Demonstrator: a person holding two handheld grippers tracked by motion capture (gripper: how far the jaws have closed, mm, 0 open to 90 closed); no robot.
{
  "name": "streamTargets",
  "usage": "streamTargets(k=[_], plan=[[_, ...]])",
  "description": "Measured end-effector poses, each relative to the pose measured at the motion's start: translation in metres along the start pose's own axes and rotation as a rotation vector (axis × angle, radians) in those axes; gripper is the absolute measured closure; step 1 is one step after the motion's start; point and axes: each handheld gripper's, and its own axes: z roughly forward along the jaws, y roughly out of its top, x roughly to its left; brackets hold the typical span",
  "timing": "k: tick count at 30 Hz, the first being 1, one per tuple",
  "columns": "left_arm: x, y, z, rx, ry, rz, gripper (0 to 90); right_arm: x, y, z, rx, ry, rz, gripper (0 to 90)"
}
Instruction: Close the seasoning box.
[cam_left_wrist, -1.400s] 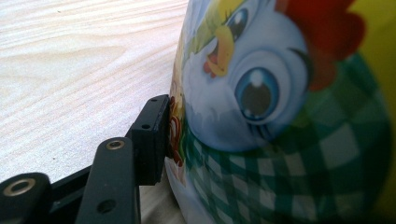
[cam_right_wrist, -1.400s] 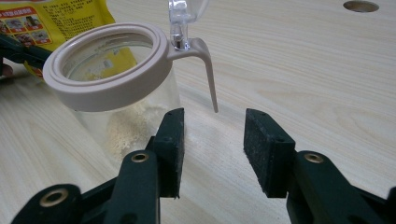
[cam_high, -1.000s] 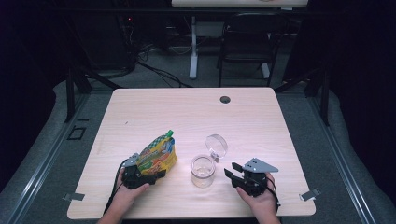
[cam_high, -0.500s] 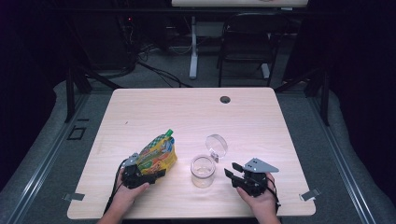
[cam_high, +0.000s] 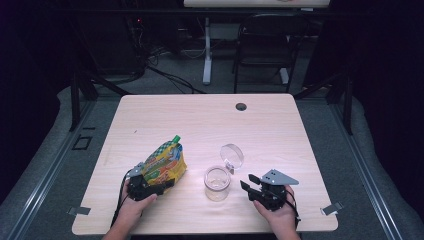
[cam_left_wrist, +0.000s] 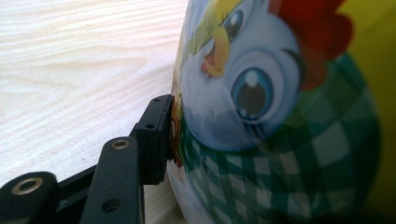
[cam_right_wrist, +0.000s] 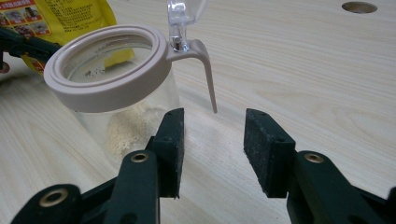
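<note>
On the pale wooden worktop (cam_high: 280, 125), the left hand-held gripper (cam_high: 150, 186) clamps a yellow snack pouch (cam_high: 164, 162) between its jaws, while the right hand-held gripper (cam_right_wrist: 212, 140) rests with jaws apart and empty, a clear jar (cam_right_wrist: 116, 88) with its lid flipped back just beside its left jaw.

The table (cam_high: 280, 125) is pale wood-grain laminate with a matt, smooth face. The pouch (cam_left_wrist: 280, 116) at about 8 o'clock on it is glossy printed plastic film, catching soft highlights. The jar (cam_right_wrist: 126, 116) near 6 o'clock has clear, shiny plastic walls, a matt beige plastic rim, and a transparent hinged lid (cam_right_wrist: 184, 11). The right gripper (cam_right_wrist: 212, 144) has black matt plastic arms with brass-coloured metal rivets, and its pads (cam_right_wrist: 261, 140) look finely rough, like rubber.
</note>
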Motion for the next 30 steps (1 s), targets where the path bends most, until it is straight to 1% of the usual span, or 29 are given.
streamTargets(k=[2, 8, 11, 14, 16, 23, 25, 26, 28, 30], plan=[[0.000, 0.001, -0.002, -0.006, 0.004, 0.003, 50.3, 0.000, 0.000, 0.000, 0.000, 0.000, 0.000, 58.3], [-0.003, 0.006, -0.009, -0.014, 0.023, 0.031, 50.4, 0.000, 0.000, 0.000, 0.000, -0.001, 0.000, 58.2], [-0.005, 0.007, -0.011, -0.027, 0.028, 0.037, 50.4, 0.000, 0.000, 0.000, -0.001, 0.001, -0.002, 58.2], [-0.006, 0.008, -0.013, -0.030, 0.034, 0.047, 50.4, 0.000, 0.000, 0.000, -0.001, 0.001, -0.002, 58.2], [-0.008, 0.010, -0.015, -0.023, 0.045, 0.064, 50.4, 0.000, 0.000, 0.000, -0.002, 0.001, -0.003, 58.2], [-0.010, 0.012, -0.018, -0.032, 0.073, 0.096, 50.4, 0.001, 0.000, -0.001, -0.010, 0.005, 0.002, 57.5], [-0.011, 0.012, -0.019, -0.025, 0.083, 0.099, 50.4, 0.002, 0.001, -0.001, -0.006, 0.010, -0.004, 57.1], [-0.011, 0.013, -0.020, -0.014, 0.089, 0.111, 50.4, 0.002, 0.001, -0.001, -0.008, 0.012, -0.004, 57.0], [-0.012, 0.013, -0.020, -0.015, 0.098, 0.120, 50.4, 0.003, 0.001, -0.001, -0.013, 0.012, -0.007, 56.9], [-0.012, 0.013, -0.021, -0.012, 0.098, 0.121, 50.4, 0.004, 0.001, -0.002, -0.015, 0.020, -0.010, 56.9]])
